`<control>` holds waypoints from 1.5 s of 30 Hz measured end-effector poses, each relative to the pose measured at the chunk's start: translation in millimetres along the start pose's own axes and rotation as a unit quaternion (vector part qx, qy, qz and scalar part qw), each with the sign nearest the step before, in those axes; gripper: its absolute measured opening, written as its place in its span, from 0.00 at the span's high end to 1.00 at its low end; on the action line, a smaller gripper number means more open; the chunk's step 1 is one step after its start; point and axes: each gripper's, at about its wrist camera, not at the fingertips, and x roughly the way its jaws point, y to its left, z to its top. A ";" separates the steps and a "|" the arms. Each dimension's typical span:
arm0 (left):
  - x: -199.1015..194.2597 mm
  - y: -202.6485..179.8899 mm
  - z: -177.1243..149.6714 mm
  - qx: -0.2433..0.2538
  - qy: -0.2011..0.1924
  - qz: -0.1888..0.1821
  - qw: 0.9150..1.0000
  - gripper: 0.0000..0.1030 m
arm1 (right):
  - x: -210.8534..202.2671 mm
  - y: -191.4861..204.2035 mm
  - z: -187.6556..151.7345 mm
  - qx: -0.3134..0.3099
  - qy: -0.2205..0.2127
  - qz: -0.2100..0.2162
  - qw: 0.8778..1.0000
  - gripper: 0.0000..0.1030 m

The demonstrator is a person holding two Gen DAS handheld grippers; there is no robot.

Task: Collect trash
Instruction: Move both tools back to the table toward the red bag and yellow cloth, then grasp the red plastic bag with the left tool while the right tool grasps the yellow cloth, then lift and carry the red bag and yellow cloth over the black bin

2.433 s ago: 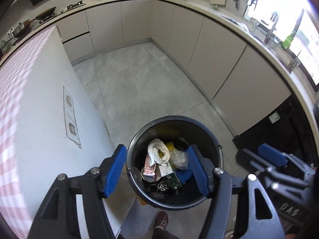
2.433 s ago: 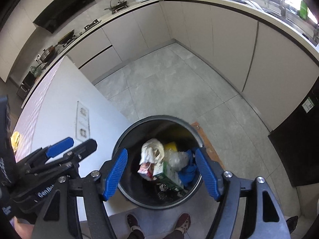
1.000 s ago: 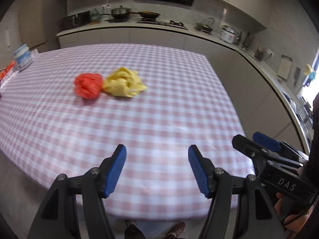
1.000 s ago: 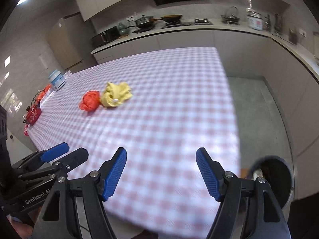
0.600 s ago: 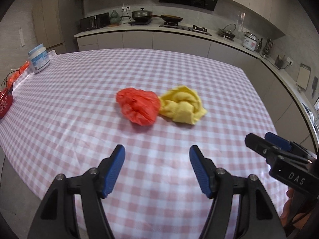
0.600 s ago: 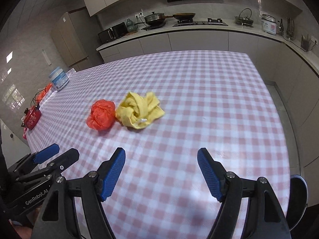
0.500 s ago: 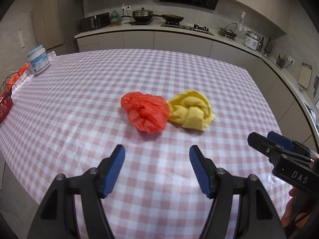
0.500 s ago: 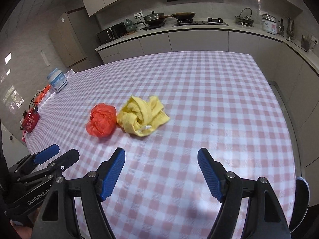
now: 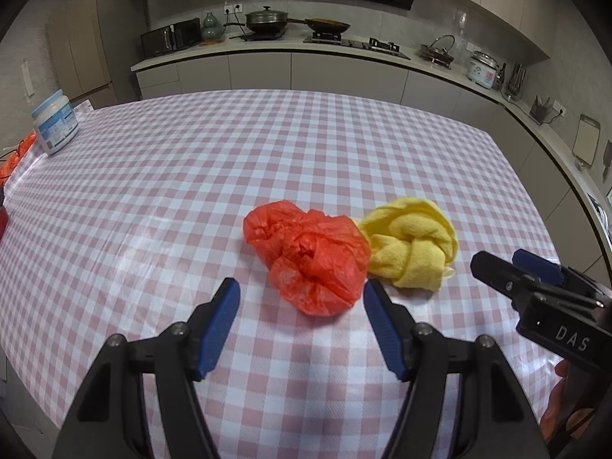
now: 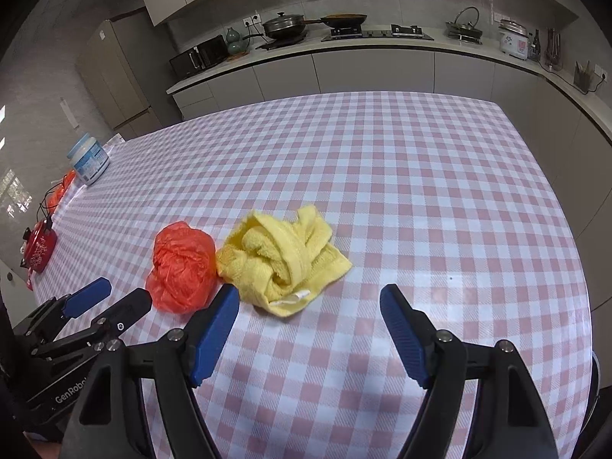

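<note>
A crumpled red plastic bag [image 9: 310, 258] lies on the pink-checked table [image 9: 191, 176], touching a bunched yellow cloth [image 9: 415, 246] on its right. My left gripper [image 9: 302, 302] is open and empty, its blue fingers just short of the red bag, on either side of it. My right gripper [image 10: 310, 306] is open and empty, just short of the yellow cloth [image 10: 285, 256]; the red bag [image 10: 181, 266] lies to its left. Each gripper shows at the edge of the other's view.
A white jar [image 9: 55, 122] stands at the table's far left corner, with red items [image 10: 38, 246] along the left edge. Kitchen counters with pans [image 9: 266, 19] and a rice cooker [image 9: 484, 67] run behind. The dark bin rim [image 10: 594, 375] peeks past the table's right edge.
Both grippers swung up from the trash bin to the table and moved in on the red bag and yellow cloth, which now lie close in front of the open fingers.
</note>
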 end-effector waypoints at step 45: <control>54.2 -5.7 4.2 0.006 0.031 -0.016 0.999 0.65 | 78.5 19.4 17.2 -0.008 0.021 0.041 0.999 0.64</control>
